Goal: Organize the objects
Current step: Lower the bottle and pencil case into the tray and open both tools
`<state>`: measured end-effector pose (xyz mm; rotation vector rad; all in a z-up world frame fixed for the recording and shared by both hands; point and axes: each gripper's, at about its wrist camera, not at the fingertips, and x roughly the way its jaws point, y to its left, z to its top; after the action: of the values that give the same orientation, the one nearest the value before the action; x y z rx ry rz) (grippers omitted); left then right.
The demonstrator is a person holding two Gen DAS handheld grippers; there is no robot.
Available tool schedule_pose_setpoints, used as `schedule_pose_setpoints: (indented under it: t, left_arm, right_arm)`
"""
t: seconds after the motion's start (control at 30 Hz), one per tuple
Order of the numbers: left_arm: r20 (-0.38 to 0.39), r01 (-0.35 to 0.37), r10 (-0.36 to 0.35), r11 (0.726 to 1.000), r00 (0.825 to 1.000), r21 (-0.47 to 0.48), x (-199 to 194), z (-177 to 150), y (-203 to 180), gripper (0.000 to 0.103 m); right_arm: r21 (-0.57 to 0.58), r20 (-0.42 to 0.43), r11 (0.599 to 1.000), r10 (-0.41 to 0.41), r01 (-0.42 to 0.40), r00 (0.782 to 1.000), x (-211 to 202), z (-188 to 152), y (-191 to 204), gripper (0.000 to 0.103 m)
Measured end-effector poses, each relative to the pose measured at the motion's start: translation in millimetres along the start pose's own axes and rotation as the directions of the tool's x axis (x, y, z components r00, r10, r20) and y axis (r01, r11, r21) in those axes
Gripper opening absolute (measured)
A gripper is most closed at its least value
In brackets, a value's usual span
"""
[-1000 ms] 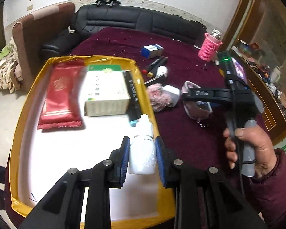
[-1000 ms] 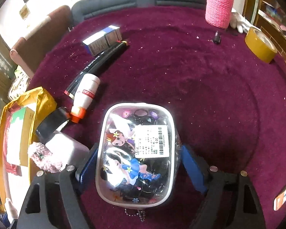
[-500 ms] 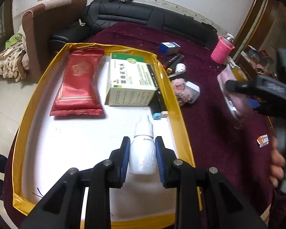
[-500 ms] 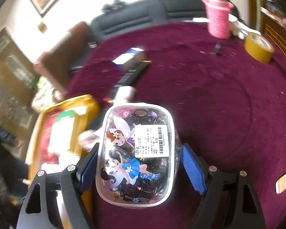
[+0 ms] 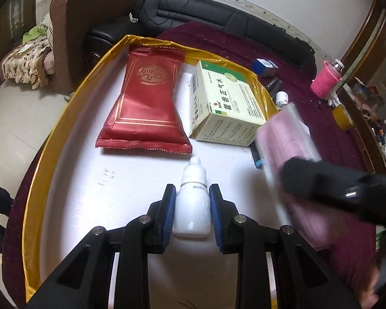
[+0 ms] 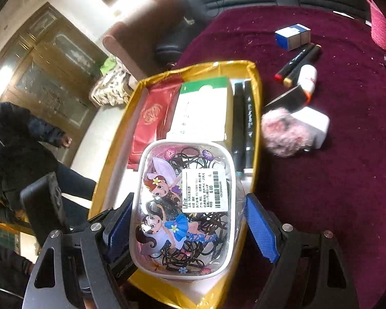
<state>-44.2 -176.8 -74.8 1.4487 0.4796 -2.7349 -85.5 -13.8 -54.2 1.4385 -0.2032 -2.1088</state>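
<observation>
My left gripper (image 5: 192,206) is shut on a small white dropper bottle (image 5: 193,203) and holds it over the white floor of the gold-rimmed tray (image 5: 51,139). My right gripper (image 6: 186,221) is shut on a clear pouch of black hair ties with cartoon girls (image 6: 185,208), above the tray's right rim (image 6: 254,118). The pouch shows blurred and pink in the left wrist view (image 5: 290,154). In the tray lie a red packet (image 5: 146,103), a green and white medicine box (image 5: 224,105) and two black markers (image 6: 242,123).
On the maroon tablecloth (image 6: 334,180) right of the tray lie a pink fluffy ball (image 6: 283,134), a white box (image 6: 314,123), a small white bottle (image 6: 307,77), markers (image 6: 296,63) and a blue box (image 6: 292,37). A pink knitted cup (image 5: 325,82) and yellow tape roll (image 5: 342,117) stand further off.
My right gripper has carried the pouch left from over the cloth to above the tray's right edge. My left gripper has moved further over the tray with the bottle.
</observation>
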Motion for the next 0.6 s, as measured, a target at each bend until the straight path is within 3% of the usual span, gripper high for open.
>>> schedule_pose_setpoints:
  t: [0.23,0.33,0.4,0.6]
  left_arm:
    - [0.013,0.016,-0.016,1.000,1.000,0.001,-1.2,-1.5,2.7,0.027]
    - [0.020,0.037,-0.037,0.999,0.999,-0.004,-3.0,-2.2,4.4,0.037]
    - [0.028,0.031,-0.030,1.000,0.999,-0.005,-5.6,-2.7,4.8,0.052]
    - [0.038,0.013,-0.012,1.000,0.999,-0.009,-9.4,-5.1,6.1,0.062]
  right_arm:
    - [-0.028,0.002,0.998,-0.062,0.062,0.998,9.7,-2.8,9.8,0.087]
    - [-0.031,0.004,0.996,-0.079,0.079,0.997,11.8,-3.3,10.0,0.087]
    - [-0.036,0.007,0.995,-0.090,0.090,0.996,13.6,-2.1,10.6,0.087]
    - [-0.052,0.022,0.993,-0.107,0.108,0.994,12.6,-4.3,14.3,0.088]
